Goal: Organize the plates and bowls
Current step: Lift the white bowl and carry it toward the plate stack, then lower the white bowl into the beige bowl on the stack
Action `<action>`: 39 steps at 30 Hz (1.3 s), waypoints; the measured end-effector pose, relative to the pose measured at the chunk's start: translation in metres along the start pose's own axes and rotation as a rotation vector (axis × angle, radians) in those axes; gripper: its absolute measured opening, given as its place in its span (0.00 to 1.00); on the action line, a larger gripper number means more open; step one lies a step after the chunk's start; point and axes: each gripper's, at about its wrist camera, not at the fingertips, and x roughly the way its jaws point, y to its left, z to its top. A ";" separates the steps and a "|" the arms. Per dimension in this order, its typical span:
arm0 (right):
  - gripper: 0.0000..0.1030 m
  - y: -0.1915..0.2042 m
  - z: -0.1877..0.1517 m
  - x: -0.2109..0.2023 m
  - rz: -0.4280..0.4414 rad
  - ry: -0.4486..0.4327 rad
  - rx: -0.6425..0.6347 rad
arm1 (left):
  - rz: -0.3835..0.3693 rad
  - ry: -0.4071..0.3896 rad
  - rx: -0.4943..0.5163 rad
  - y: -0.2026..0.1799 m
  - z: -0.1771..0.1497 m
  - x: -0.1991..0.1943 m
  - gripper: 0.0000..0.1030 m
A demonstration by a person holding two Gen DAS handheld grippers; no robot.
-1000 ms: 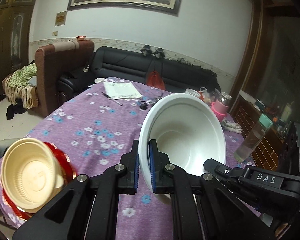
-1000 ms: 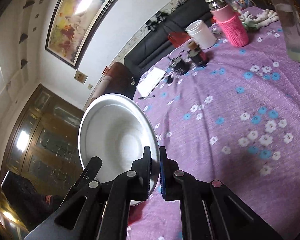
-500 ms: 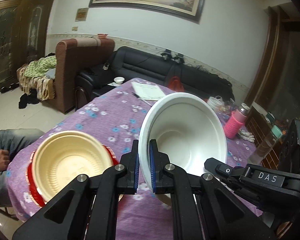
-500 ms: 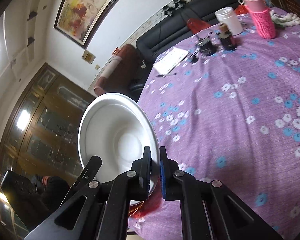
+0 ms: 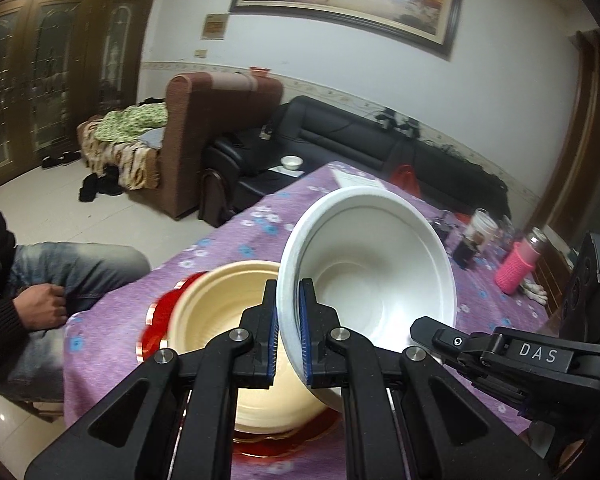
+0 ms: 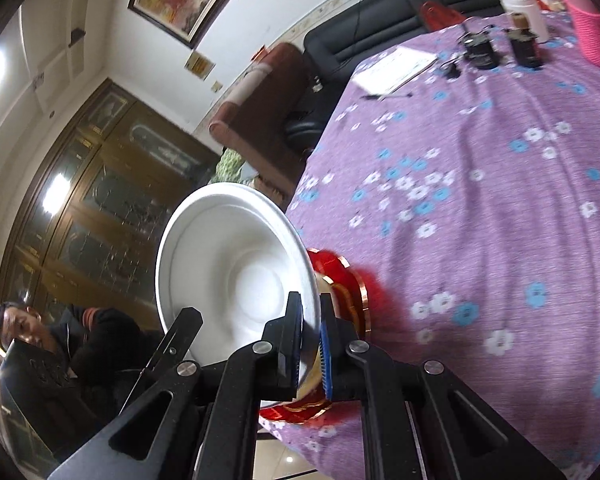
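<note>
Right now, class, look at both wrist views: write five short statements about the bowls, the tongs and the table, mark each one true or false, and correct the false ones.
1. The left tongs grip the white bowl by its rim. True.
2. The right tongs are open and hold nothing. False: they are shut on the bowl's rim too.
3. The cream bowl sits on a red plate. True.
4. The white bowl is nested flat in the cream bowl. False: it is tilted on edge above it.
5. The tablecloth is plain green. False: it is purple with flowers.
</note>
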 end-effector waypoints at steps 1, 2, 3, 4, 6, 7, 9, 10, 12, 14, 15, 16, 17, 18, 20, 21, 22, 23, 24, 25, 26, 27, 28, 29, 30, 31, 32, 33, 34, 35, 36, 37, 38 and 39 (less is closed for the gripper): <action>0.07 0.004 -0.001 0.005 0.003 0.009 -0.005 | 0.010 0.002 -0.005 0.004 0.000 0.001 0.07; 0.07 0.008 -0.002 0.010 0.005 0.019 -0.010 | 0.019 0.005 -0.011 0.010 0.000 0.002 0.07; 0.07 0.011 -0.003 0.016 0.007 0.028 -0.015 | 0.027 0.006 -0.016 0.015 0.000 0.003 0.07; 0.07 0.014 -0.004 0.021 0.008 0.037 -0.019 | 0.035 0.006 -0.020 0.019 0.000 0.004 0.07; 0.07 0.018 -0.007 0.031 0.014 0.056 -0.025 | 0.049 0.012 -0.028 0.027 -0.001 0.006 0.07; 0.07 0.020 -0.009 0.035 0.015 0.064 -0.027 | 0.055 0.015 -0.031 0.029 -0.001 0.008 0.07; 0.07 0.022 -0.011 0.043 0.015 0.077 -0.029 | 0.066 0.020 -0.038 0.036 -0.003 0.011 0.07; 0.08 0.023 -0.013 0.048 0.014 0.086 -0.030 | 0.069 0.023 -0.040 0.038 -0.003 0.012 0.07; 0.08 0.024 -0.015 0.054 0.010 0.100 -0.033 | 0.075 0.032 -0.045 0.044 -0.004 0.014 0.07; 0.08 0.025 -0.018 0.059 0.008 0.109 -0.031 | 0.078 0.040 -0.052 0.047 -0.006 0.016 0.07; 0.08 0.026 -0.019 0.062 0.005 0.113 -0.032 | 0.078 0.045 -0.055 0.049 -0.006 0.018 0.07; 0.08 0.026 -0.021 0.064 0.001 0.116 -0.032 | 0.079 0.049 -0.057 0.050 -0.007 0.019 0.07; 0.08 0.026 -0.022 0.065 -0.001 0.118 -0.031 | 0.081 0.054 -0.057 0.051 -0.008 0.020 0.07; 0.08 0.026 -0.023 0.067 -0.004 0.121 -0.031 | 0.081 0.056 -0.058 0.052 -0.009 0.020 0.07; 0.08 0.027 -0.025 0.070 -0.008 0.124 -0.029 | 0.080 0.060 -0.060 0.053 -0.009 0.021 0.07; 0.08 0.027 -0.026 0.071 -0.012 0.125 -0.028 | 0.080 0.062 -0.061 0.053 -0.010 0.022 0.07; 0.08 0.027 -0.026 0.072 -0.013 0.125 -0.028 | 0.080 0.065 -0.061 0.053 -0.010 0.023 0.07; 0.08 0.028 -0.027 0.073 -0.015 0.125 -0.027 | 0.080 0.069 -0.062 0.053 -0.010 0.024 0.07; 0.08 0.027 -0.027 0.073 -0.017 0.125 -0.026 | 0.080 0.071 -0.063 0.055 -0.010 0.025 0.07; 0.08 0.027 -0.027 0.074 -0.019 0.126 -0.025 | 0.078 0.073 -0.064 0.055 -0.010 0.026 0.07; 0.08 0.026 -0.027 0.075 -0.021 0.126 -0.024 | 0.077 0.077 -0.064 0.055 -0.010 0.027 0.07; 0.08 0.026 -0.027 0.075 -0.024 0.124 -0.023 | 0.076 0.081 -0.064 0.055 -0.009 0.028 0.07; 0.08 0.026 -0.027 0.076 -0.027 0.123 -0.022 | 0.076 0.085 -0.065 0.055 -0.009 0.029 0.07; 0.08 0.025 -0.027 0.076 -0.030 0.123 -0.021 | 0.075 0.089 -0.066 0.055 -0.010 0.030 0.07; 0.08 0.025 -0.027 0.076 -0.031 0.124 -0.018 | 0.075 0.091 -0.066 0.055 -0.009 0.032 0.07; 0.08 0.025 -0.028 0.076 -0.033 0.124 -0.017 | 0.075 0.093 -0.067 0.055 -0.009 0.033 0.07; 0.08 0.024 -0.028 0.076 -0.035 0.124 -0.015 | 0.076 0.095 -0.067 0.056 -0.009 0.034 0.07; 0.08 0.024 -0.028 0.077 -0.036 0.125 -0.014 | 0.078 0.098 -0.066 0.055 -0.008 0.035 0.07; 0.08 0.024 -0.028 0.077 -0.036 0.126 -0.013 | 0.078 0.099 -0.066 0.056 -0.009 0.036 0.07; 0.08 0.023 -0.027 0.078 -0.037 0.127 -0.011 | 0.078 0.100 -0.068 0.056 -0.009 0.036 0.07; 0.08 0.023 -0.028 0.078 -0.037 0.128 -0.009 | 0.079 0.101 -0.068 0.056 -0.009 0.037 0.07; 0.08 0.022 -0.028 0.079 -0.038 0.129 -0.009 | 0.079 0.102 -0.067 0.056 -0.009 0.037 0.07; 0.08 0.022 -0.028 0.079 -0.039 0.129 -0.008 | 0.080 0.104 -0.066 0.056 -0.009 0.038 0.07; 0.08 0.021 -0.028 0.080 -0.040 0.130 -0.006 | 0.080 0.105 -0.067 0.056 -0.009 0.038 0.07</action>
